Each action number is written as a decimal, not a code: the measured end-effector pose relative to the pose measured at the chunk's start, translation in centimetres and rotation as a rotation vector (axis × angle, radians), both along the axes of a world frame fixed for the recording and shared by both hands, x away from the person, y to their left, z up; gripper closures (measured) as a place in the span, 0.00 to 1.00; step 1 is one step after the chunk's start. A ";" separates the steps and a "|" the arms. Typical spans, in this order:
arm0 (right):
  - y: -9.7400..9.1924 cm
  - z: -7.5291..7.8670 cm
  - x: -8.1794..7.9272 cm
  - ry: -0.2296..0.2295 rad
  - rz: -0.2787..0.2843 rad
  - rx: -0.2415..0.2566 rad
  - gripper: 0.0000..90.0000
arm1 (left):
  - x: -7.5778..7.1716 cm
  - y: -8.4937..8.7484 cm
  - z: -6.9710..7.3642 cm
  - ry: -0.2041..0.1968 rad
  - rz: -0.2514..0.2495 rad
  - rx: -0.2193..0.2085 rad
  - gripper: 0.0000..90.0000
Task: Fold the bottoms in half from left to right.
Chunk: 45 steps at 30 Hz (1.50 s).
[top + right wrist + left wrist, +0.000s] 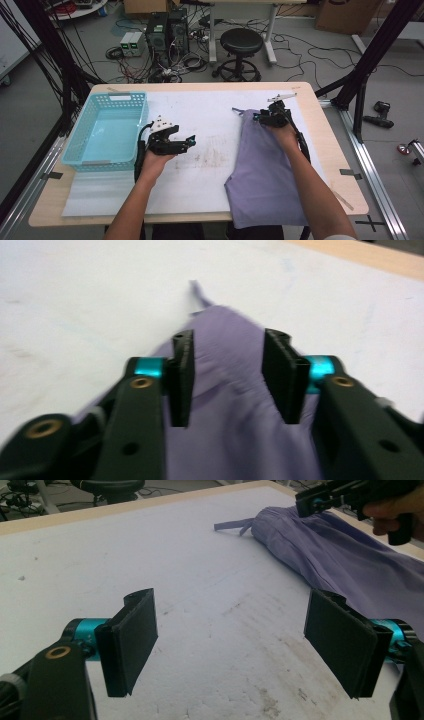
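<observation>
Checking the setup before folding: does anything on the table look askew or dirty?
The purple garment lies rumpled, its hem hanging over the table's near edge. The white mat has brownish smudges near its middle. The basket sits straight.

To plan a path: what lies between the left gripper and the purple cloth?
Only bare white mat, as the high view shows, between left gripper and purple cloth.

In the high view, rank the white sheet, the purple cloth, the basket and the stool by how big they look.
1. White sheet
2. Purple cloth
3. Basket, a bit smaller than the cloth
4. Stool, though it stands farther off, so its true size is unsure
</observation>
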State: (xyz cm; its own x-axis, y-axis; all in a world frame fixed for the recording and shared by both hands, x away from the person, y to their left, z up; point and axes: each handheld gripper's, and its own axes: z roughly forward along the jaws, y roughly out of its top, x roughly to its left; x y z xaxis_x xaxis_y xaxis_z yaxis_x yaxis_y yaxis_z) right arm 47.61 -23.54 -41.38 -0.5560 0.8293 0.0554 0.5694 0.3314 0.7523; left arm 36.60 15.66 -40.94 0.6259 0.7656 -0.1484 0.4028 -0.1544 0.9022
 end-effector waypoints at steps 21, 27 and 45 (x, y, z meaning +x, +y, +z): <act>1.6 -1.2 0.2 0.048 0.031 0.018 0.58 | -0.2 0.0 0.1 -0.001 -0.002 -0.011 0.24; -5.1 1.2 -0.2 -0.026 -0.170 0.076 0.61 | -0.3 -0.1 0.2 -0.010 -0.002 -0.020 0.24; -4.0 -2.1 1.9 0.090 -0.158 -0.073 0.95 | -0.2 0.2 0.2 -0.005 -0.002 -0.027 0.24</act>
